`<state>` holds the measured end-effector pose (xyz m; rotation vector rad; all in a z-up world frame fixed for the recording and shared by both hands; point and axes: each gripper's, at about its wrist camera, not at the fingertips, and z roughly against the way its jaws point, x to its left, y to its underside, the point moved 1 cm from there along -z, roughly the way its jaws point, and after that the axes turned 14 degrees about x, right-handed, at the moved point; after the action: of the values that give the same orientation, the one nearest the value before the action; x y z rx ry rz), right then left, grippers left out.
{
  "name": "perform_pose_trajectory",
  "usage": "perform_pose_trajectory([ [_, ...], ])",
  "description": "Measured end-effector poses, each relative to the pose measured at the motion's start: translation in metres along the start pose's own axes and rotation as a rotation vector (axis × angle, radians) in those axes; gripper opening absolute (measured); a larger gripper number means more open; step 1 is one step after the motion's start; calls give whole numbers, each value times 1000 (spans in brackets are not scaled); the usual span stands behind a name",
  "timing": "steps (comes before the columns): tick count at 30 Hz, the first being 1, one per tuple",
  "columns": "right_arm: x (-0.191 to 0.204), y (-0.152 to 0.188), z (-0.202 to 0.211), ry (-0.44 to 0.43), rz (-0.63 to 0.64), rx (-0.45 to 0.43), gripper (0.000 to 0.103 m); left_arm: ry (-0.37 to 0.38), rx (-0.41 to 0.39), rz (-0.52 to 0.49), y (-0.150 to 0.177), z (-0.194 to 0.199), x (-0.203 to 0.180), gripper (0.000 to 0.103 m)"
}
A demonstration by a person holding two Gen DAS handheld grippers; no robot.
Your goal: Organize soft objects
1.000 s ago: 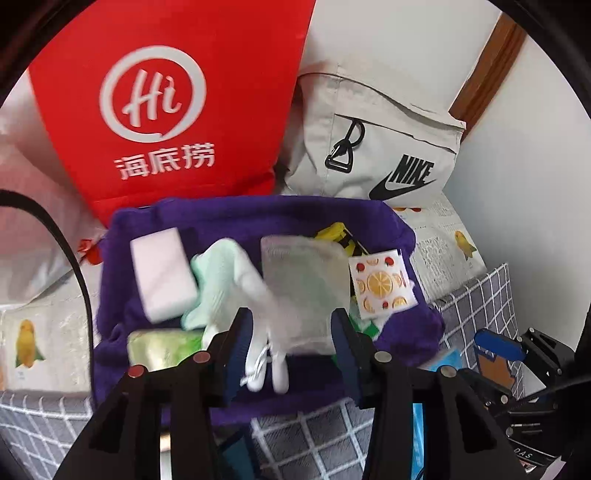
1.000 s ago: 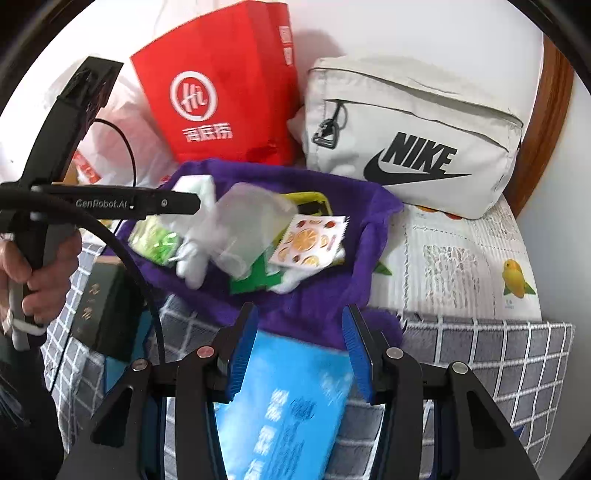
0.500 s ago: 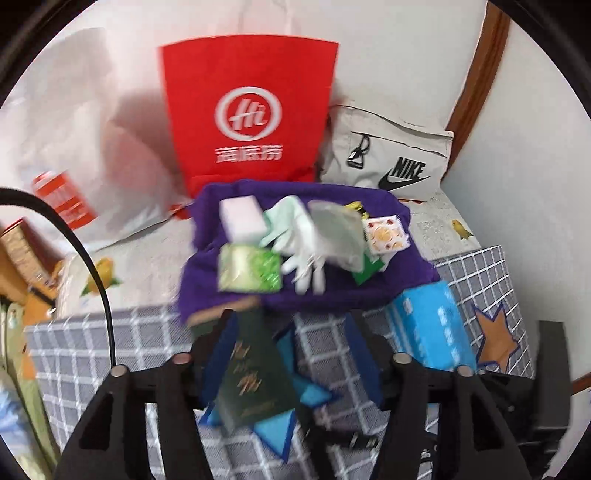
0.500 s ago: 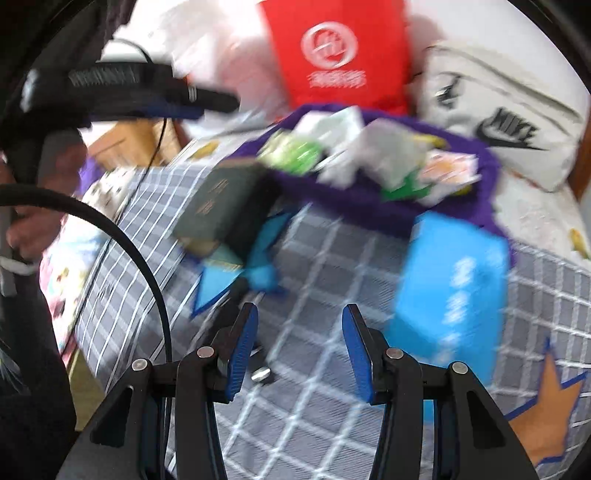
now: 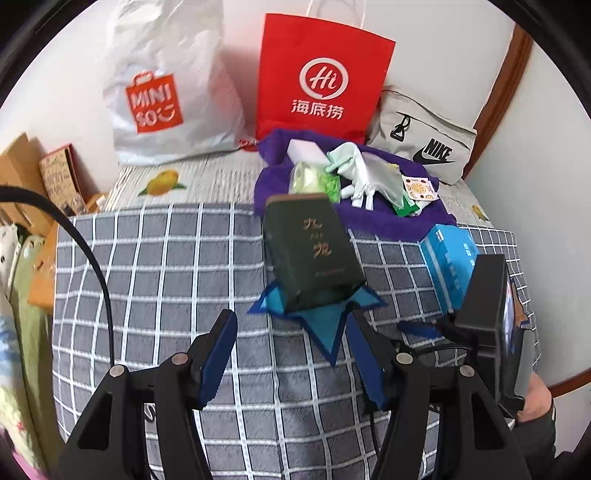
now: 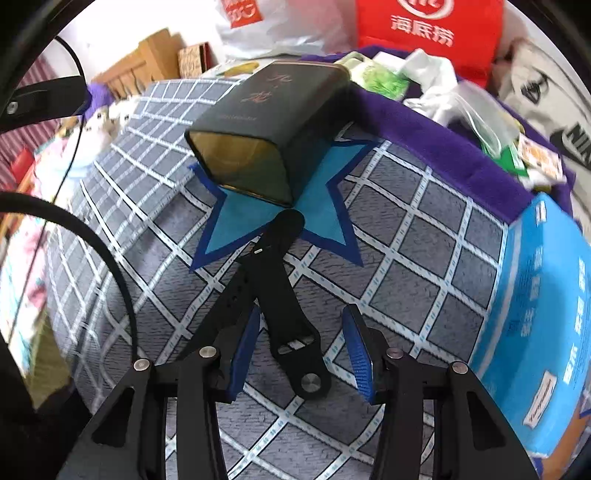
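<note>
Right hand-held gripper [image 6: 301, 350] open, empty, straddling black watch strap [image 6: 280, 291]; left hand-held gripper [image 5: 291, 354] open, strap hidden

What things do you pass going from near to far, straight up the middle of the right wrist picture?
Black watch strap → blue star patch → dark green tin box → purple towel → red Haidilao bag.

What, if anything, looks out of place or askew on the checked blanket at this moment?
The dark green box lies on its side, tipped across the blue star patch against the purple cloth. A black watch strap lies loose between the right gripper's open fingers.
</note>
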<state>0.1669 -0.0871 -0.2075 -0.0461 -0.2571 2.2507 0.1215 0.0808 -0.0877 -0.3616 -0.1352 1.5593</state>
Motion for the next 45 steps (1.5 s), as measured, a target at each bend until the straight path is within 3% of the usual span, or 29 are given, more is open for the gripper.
perform_pose_trajectory([
  [3,8,-1,-3,40,43,-11,39,27,8,17,8,-3,6,59],
  [4,11,-1,-2,27,59,-16,26,28,11,21,8,-4,7,59],
  [5,11,-2,-2,21,62,-14,21,26,17,21,9,-6,8,59],
  [11,-11,8,5,11,-102,15,21,39,15,24,16,-10,12,59],
  [21,-4,8,-5,49,-50,-7,23,77,53,54,27,-28,20,59],
  [29,-21,22,20,-53,-182,-69,21,121,131,28,29,-54,2,59],
  [39,-43,80,87,-3,-275,-183,21,31,225,-114,27,-115,-63,61],
  [45,-62,100,93,-1,-339,-197,21,-94,170,-182,31,-122,-81,58],
])
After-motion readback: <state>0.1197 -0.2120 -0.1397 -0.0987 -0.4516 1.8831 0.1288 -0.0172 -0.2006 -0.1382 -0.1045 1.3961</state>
